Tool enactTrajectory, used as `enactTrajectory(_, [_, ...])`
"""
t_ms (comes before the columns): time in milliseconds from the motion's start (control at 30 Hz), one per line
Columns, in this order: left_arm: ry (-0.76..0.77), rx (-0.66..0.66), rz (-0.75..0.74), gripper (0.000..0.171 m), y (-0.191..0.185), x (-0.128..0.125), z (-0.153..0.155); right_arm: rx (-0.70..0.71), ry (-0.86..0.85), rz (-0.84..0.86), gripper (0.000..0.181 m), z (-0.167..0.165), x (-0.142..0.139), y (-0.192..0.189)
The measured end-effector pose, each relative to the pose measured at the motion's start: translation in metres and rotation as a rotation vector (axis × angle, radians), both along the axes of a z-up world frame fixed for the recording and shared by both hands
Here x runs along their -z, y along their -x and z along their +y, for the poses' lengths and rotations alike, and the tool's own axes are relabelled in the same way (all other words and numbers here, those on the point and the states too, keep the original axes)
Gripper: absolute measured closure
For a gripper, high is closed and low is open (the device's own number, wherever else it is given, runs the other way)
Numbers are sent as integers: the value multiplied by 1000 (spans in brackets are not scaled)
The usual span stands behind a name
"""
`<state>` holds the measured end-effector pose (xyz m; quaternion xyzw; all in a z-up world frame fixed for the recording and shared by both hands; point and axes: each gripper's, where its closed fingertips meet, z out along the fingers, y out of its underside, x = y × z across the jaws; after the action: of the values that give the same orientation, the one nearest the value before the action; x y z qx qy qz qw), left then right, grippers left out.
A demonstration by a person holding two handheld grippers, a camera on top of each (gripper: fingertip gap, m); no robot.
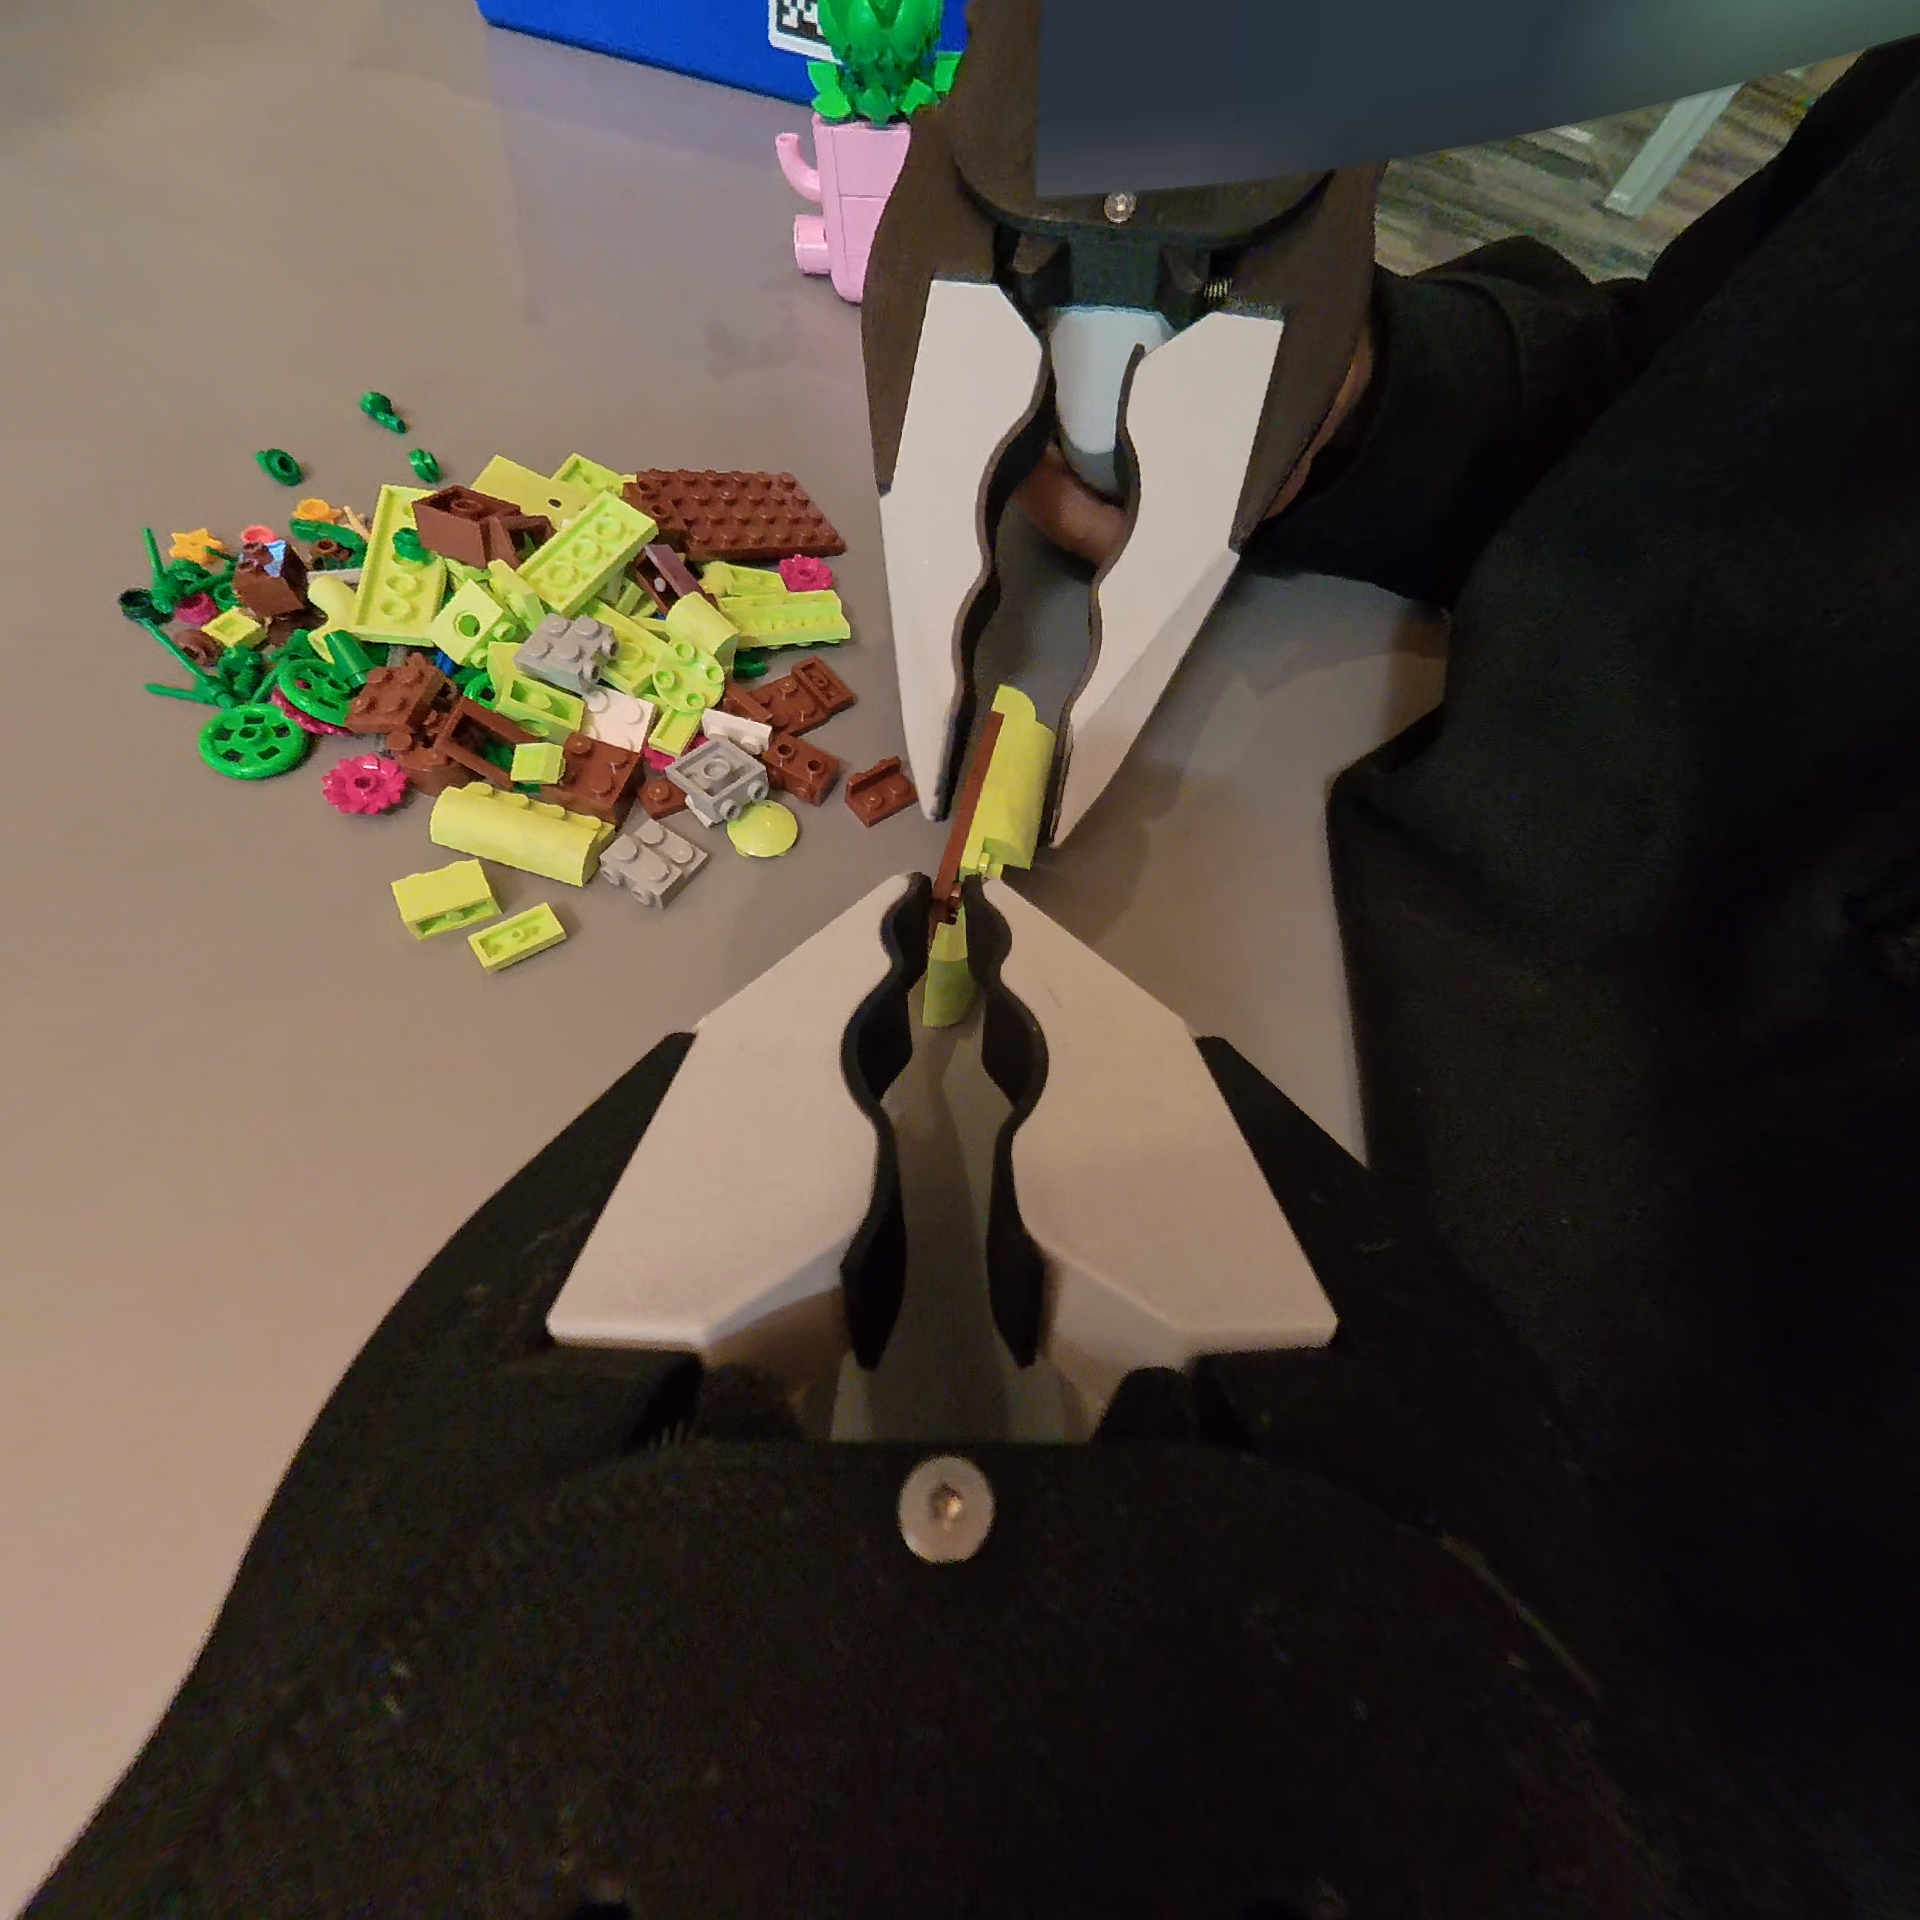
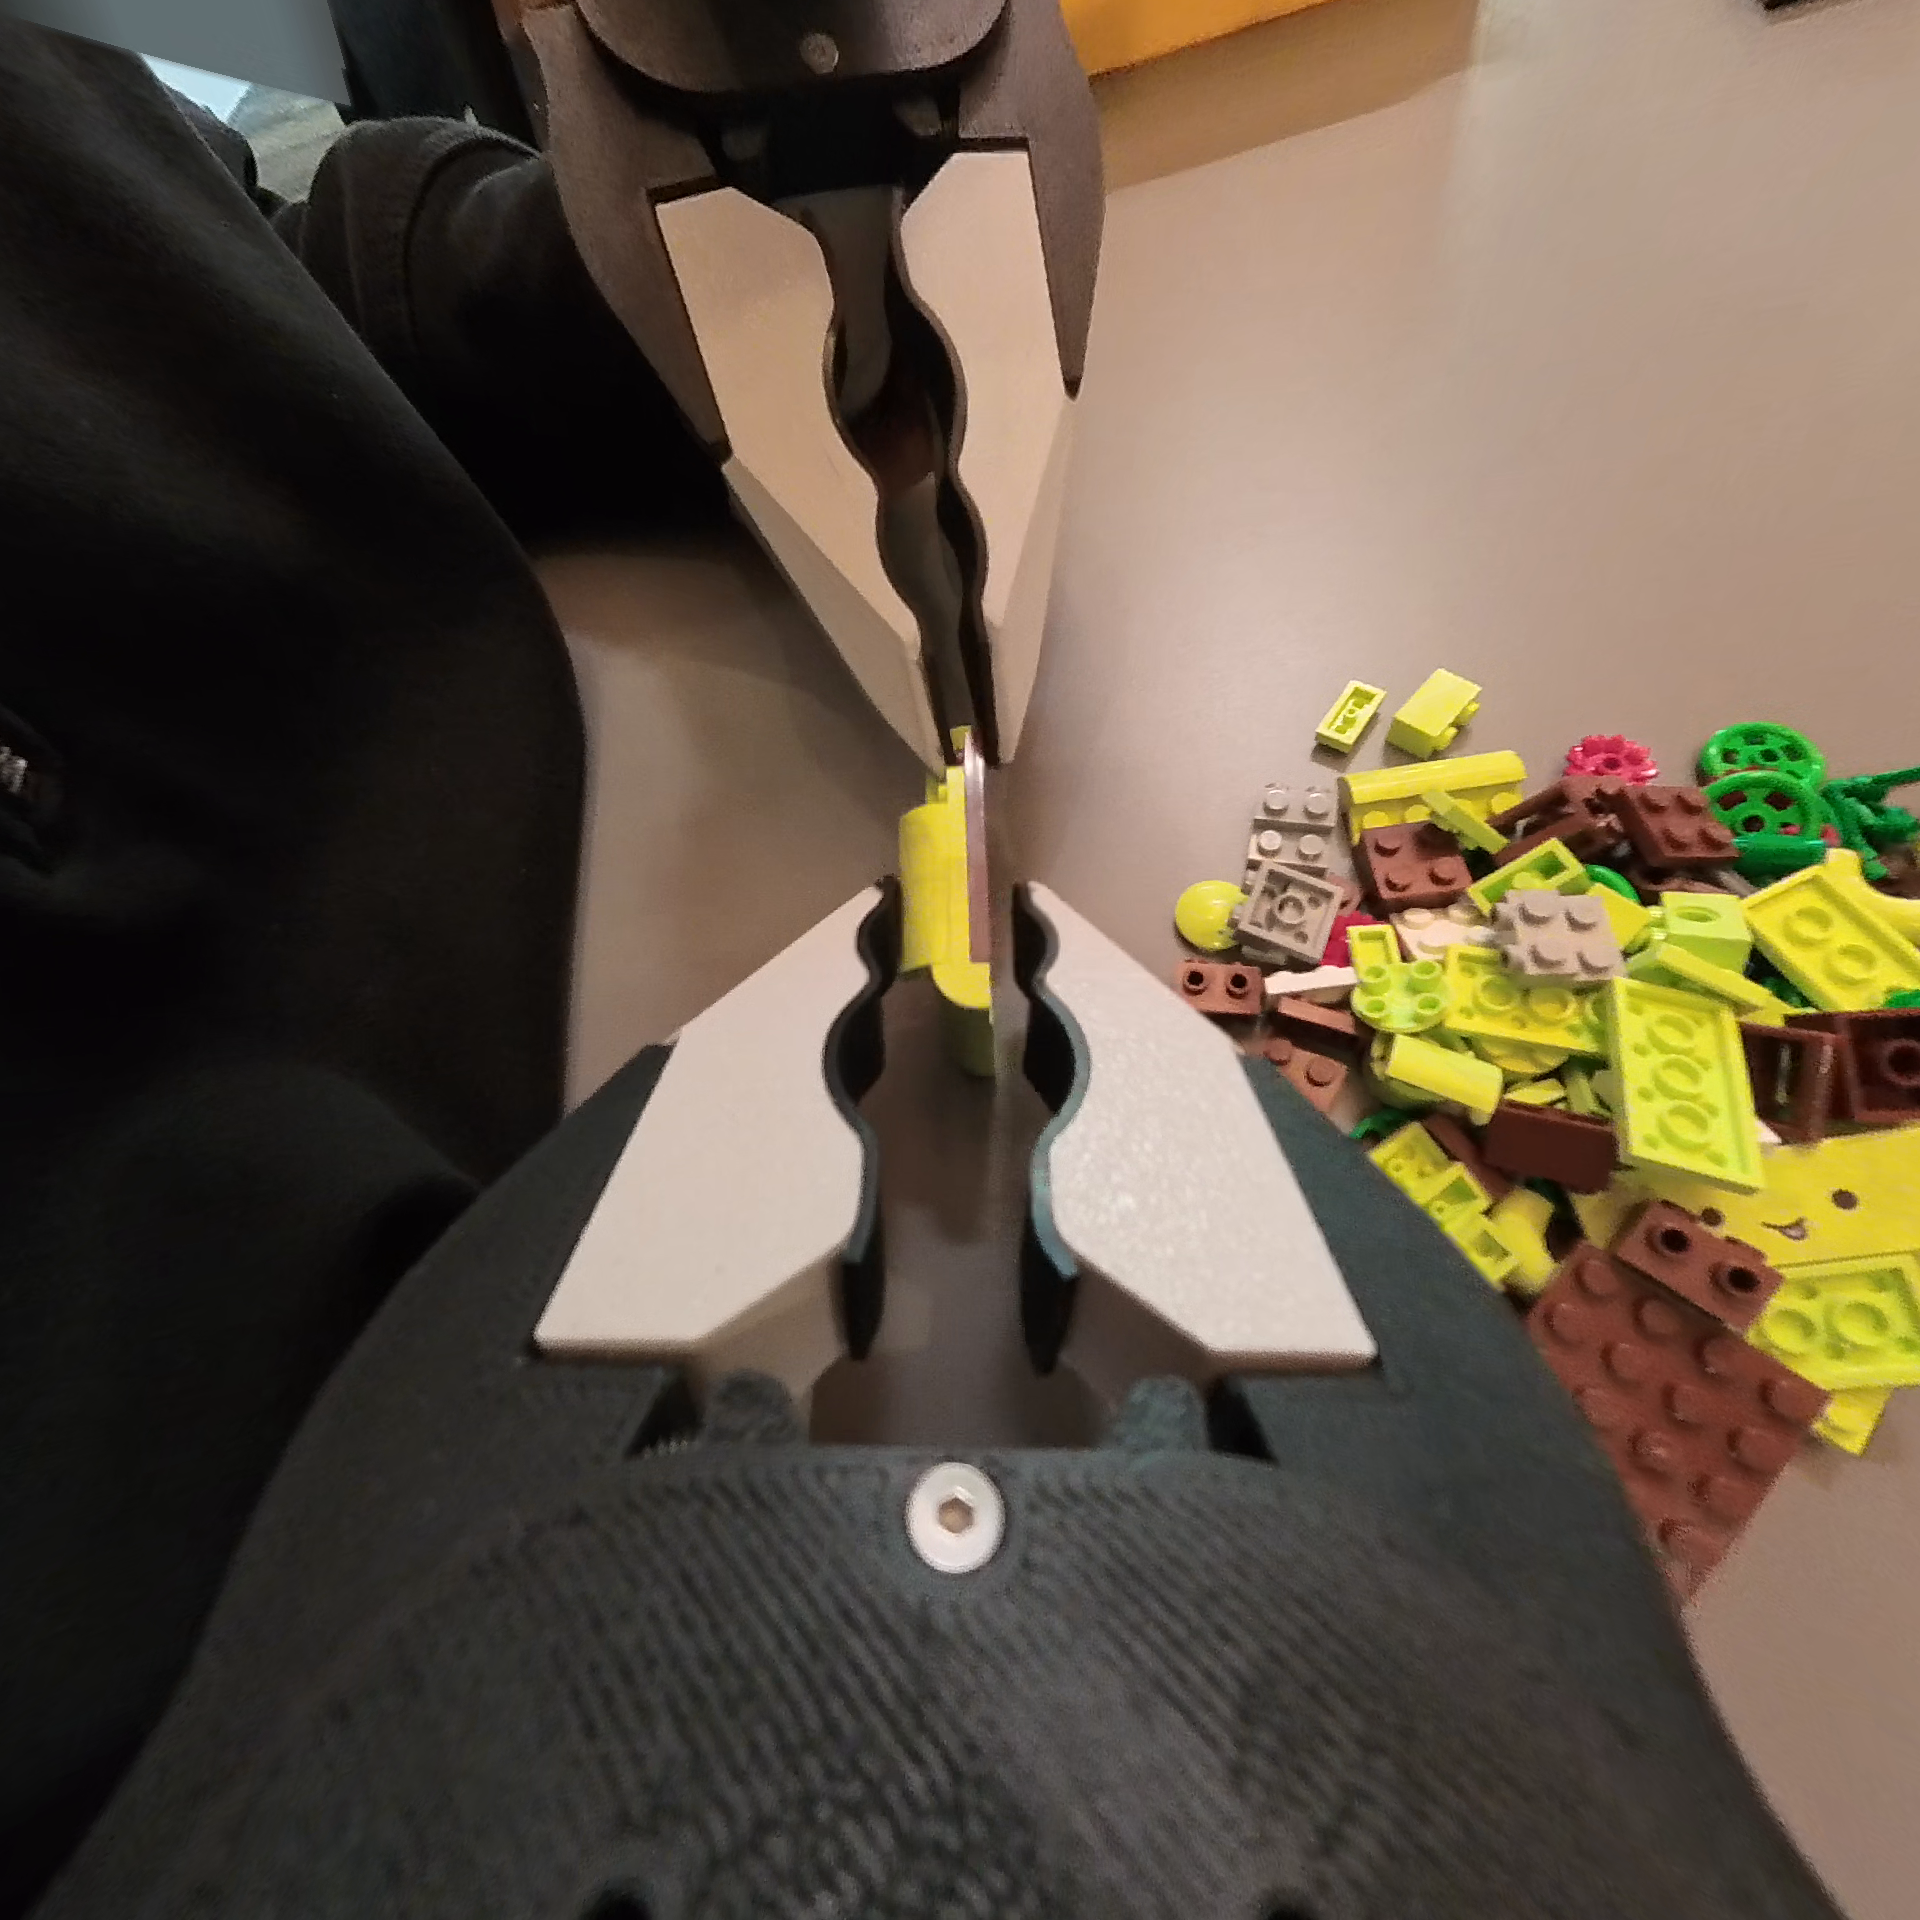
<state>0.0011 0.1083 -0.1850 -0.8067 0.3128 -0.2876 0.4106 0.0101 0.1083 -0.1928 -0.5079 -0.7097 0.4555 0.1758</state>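
A small build, a thin brown plate with lime green curved bricks on it, is held above the grey table between both grippers. My left gripper is shut on the near end of the brown plate. It enters the right wrist view from the top. My right gripper is closed around the lime brick and the plate. It faces the left gripper tip to tip in the left wrist view.
A pile of loose lime, brown, grey and green bricks lies on the table, and shows at the right in the right wrist view. A pink pot with a green plant stands before a blue box. A person's black clothing borders the table. Less than 4 cm separates the two grippers' tips.
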Motion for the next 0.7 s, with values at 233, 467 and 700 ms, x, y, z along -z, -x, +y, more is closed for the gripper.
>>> enactTrajectory(233, [-1, 10, 16, 171, -1, 2, -1, 29, -116, 27, 154, 4, 4, 5])
enactTrajectory(467, [-21, 5, 36, 171, -2, 2, -1, 59, -126, 53, 148, 10, 1, 7])
enactTrajectory(700, [-33, -7, 38, 171, 0, 1, 0, 40, -53, 58, 157, 12, -5, 0])
